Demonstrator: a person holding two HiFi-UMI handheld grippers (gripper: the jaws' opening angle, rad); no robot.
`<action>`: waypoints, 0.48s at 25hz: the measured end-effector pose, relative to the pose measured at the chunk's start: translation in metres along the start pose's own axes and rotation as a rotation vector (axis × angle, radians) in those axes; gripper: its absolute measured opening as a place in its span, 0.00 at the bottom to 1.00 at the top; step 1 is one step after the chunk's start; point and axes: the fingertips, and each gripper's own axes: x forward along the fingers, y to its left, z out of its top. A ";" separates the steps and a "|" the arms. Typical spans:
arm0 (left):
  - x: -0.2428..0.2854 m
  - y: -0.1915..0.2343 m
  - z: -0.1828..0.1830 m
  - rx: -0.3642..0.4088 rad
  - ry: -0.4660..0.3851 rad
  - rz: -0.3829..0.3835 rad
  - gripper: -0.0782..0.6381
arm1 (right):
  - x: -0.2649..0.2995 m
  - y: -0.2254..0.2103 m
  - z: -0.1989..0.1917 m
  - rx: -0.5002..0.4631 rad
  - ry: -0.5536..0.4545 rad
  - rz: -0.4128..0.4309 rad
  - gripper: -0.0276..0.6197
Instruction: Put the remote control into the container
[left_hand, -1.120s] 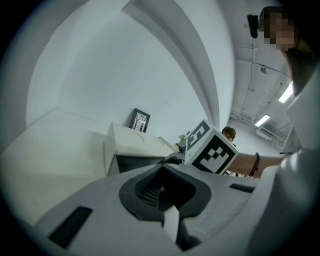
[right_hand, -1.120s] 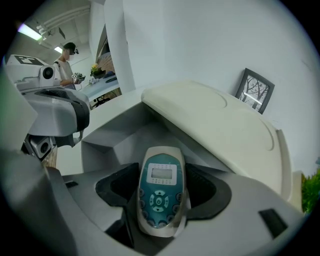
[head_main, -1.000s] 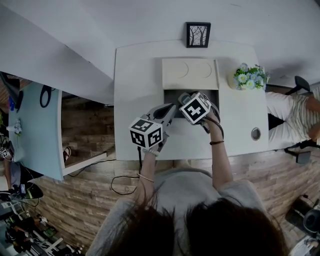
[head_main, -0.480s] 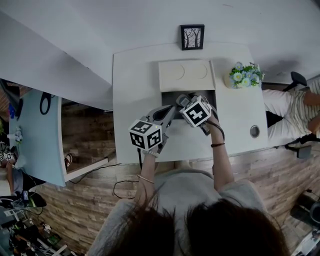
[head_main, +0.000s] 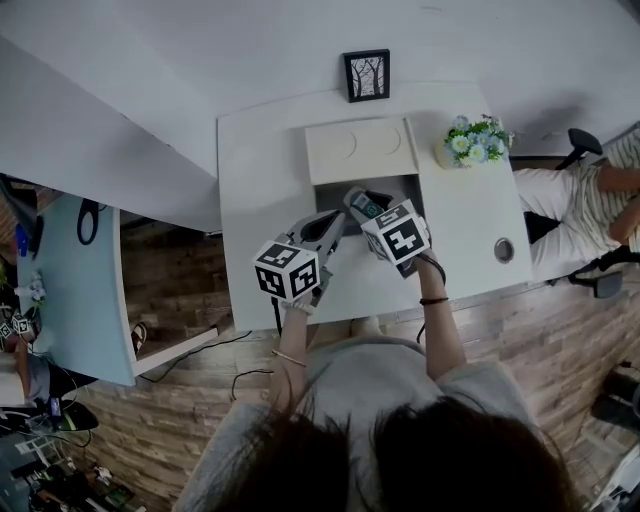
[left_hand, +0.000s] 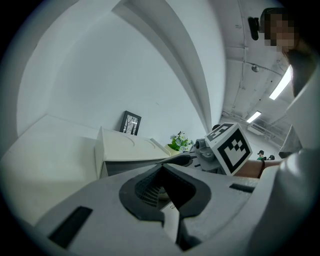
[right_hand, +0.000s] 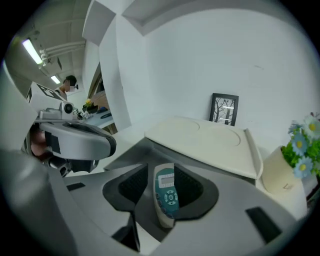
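Note:
On the white table stands a grey container, its cream lid slid back off the opening. My right gripper hovers at the container's near left edge. Its jaws are closing, with the teal-and-cream remote control between the pads. In the right gripper view the remote points towards the lid, pads pressing on both its sides. My left gripper rests just left of it on the table, jaws together and nothing in them; its own view shows the container ahead.
A framed picture leans on the wall behind the lid. A pot of flowers stands right of the container, and a round cable hole lies near the table's right front. A seated person's legs show beyond the right edge.
The right gripper's jaws have closed in on the remote, and the gripper has drawn back a little toward me. The left gripper has stayed where it was.

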 end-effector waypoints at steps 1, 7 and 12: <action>-0.001 -0.002 0.001 0.006 -0.001 -0.005 0.11 | -0.004 0.001 0.002 0.014 -0.020 -0.004 0.28; -0.008 -0.011 0.007 0.044 -0.011 -0.026 0.11 | -0.029 0.013 0.021 0.085 -0.146 -0.003 0.20; -0.014 -0.023 0.012 0.088 -0.039 -0.050 0.11 | -0.050 0.018 0.033 0.118 -0.237 -0.007 0.11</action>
